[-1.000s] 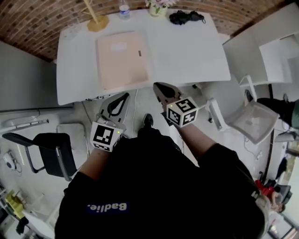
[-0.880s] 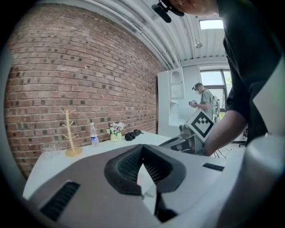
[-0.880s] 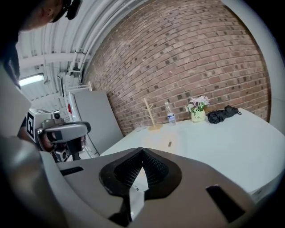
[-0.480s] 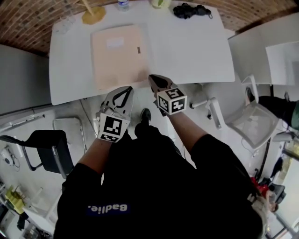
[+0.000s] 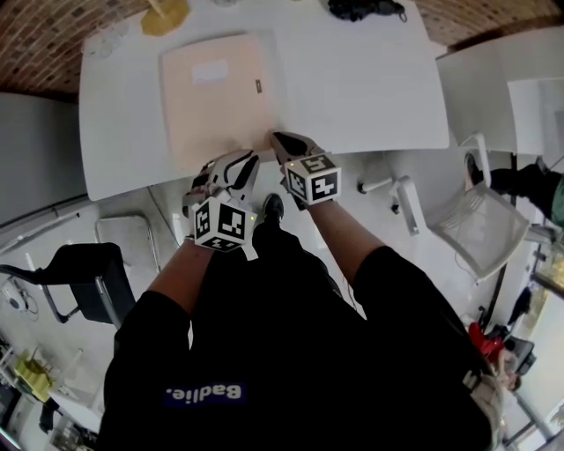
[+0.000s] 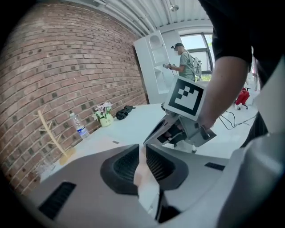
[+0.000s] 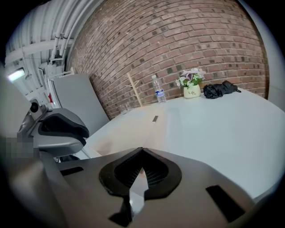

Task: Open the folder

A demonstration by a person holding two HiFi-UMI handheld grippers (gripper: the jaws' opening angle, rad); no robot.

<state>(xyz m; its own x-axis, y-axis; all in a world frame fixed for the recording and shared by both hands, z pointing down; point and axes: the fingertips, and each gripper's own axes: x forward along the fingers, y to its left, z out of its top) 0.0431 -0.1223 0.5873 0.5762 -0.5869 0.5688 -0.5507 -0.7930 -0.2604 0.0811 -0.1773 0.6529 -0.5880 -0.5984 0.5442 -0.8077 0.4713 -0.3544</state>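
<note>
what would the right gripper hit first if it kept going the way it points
The right gripper would likely meet the folder's near right corner first, or the white table beside it; depth is unclear.

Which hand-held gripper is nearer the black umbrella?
Right. The right hand-held gripper is at the folder's near right corner, the black umbrella far ahead to its right; the left hand-held gripper, jaws just opening on nothing, sits farther back and left.

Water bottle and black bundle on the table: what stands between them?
A small flower pot, between water bottle and black bundle; the right gripper view shows it.
</note>
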